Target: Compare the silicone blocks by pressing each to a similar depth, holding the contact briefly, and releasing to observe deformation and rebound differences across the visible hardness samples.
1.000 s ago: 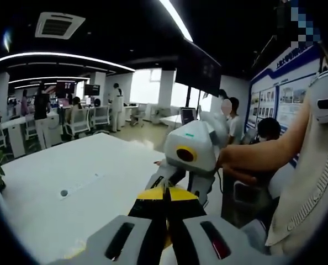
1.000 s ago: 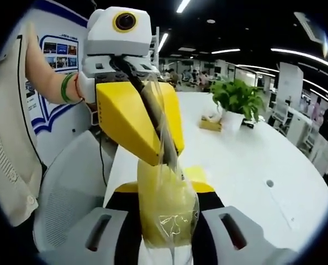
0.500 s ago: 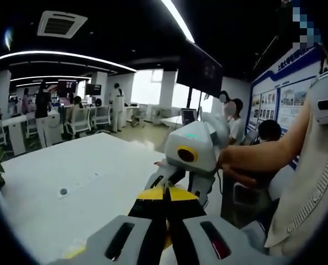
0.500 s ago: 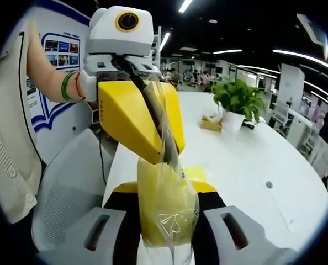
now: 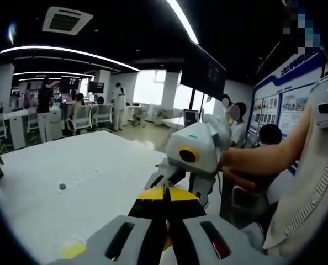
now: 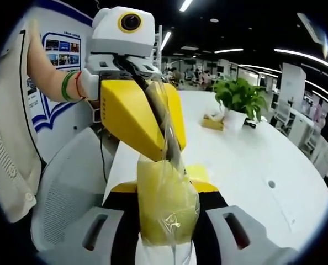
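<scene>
- The right tool [image 6: 167, 190] pinches a yellow block [image 6: 165, 207] wrapped in a clear bag [image 6: 172, 221], up above the white counter [image 6: 247, 165].
- The left tool [image 6: 164, 149] comes down from above and pinches the top of the same bag.
- In the left gripper view, the left tool's [image 5: 165, 194] yellow tips are pressed together.
- A green plant [image 6: 238, 99] stands far back on the counter.

Your right gripper [image 6: 167, 207] clamps a yellow block [image 6: 164, 207] in a clear bag [image 6: 169, 221], whose lower end is cut off by the bottom edge of the right gripper view. Your left gripper [image 6: 169, 152] covers the bag's top. In the left gripper view, the small yellow piece [image 5: 72, 249] on the counter [image 5: 70, 176] is too blurred to identify.
</scene>
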Motion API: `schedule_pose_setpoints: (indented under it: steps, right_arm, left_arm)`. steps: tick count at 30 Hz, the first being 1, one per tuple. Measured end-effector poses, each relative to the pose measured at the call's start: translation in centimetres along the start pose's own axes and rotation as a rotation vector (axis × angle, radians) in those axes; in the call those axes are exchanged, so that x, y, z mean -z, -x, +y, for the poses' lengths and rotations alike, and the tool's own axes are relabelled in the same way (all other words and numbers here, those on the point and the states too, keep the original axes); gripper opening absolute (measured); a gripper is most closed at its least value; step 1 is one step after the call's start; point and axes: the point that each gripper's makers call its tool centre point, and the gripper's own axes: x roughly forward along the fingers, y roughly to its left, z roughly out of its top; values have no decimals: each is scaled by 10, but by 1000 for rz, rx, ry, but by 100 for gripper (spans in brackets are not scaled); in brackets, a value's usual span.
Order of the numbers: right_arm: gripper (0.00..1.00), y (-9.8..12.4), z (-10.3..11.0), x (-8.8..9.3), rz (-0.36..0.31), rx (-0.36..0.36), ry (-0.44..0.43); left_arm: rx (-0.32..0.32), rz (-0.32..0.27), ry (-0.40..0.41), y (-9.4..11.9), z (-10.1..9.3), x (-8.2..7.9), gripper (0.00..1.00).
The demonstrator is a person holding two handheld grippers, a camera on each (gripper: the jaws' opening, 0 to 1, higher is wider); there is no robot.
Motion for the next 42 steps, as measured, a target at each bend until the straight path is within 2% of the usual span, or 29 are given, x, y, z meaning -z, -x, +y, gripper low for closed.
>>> schedule_pose_setpoints:
  steps: [9, 15, 18, 23, 25, 29, 30, 33, 36, 42]
  right_arm:
    - [35, -4, 1, 12, 44, -3, 4]
    - [40, -2, 1, 10, 24, 1, -13]
    - [46, 1, 1, 8, 16, 6, -28]
    - [53, 11, -2, 7, -2, 49, -32]
    - [54, 19, -6, 4, -18, 97, -13]
    - [60, 31, -7, 2, -41, 149, 1]
    - [62, 37, -9, 5, -38, 185, -19]
    - [72, 46, -7, 10, -49, 210, -64]
    - [77, 60, -7, 20, -73, 259, -143]
    - [82, 85, -6, 27, -208, 349, -276]
  left_arm:
    - [-8, 7, 22, -2, 4, 6, 0]
    - [-17, 8, 38, -2, 8, 9, 0]
    - [-22, 12, 46, -2, 11, 11, 0]
    - [-32, 7, 64, -2, 16, 12, 0]
    - [-38, 8, 64, -3, 18, 13, 0]
    - [-55, 15, 58, -5, 24, 19, 0]
    - [-58, 19, 61, -5, 25, 21, 0]
    - [-69, 27, 72, -8, 30, 27, 0]
    - [-79, 33, 88, -12, 35, 35, 0]
    - [-95, 45, 115, -22, 44, 53, 0]
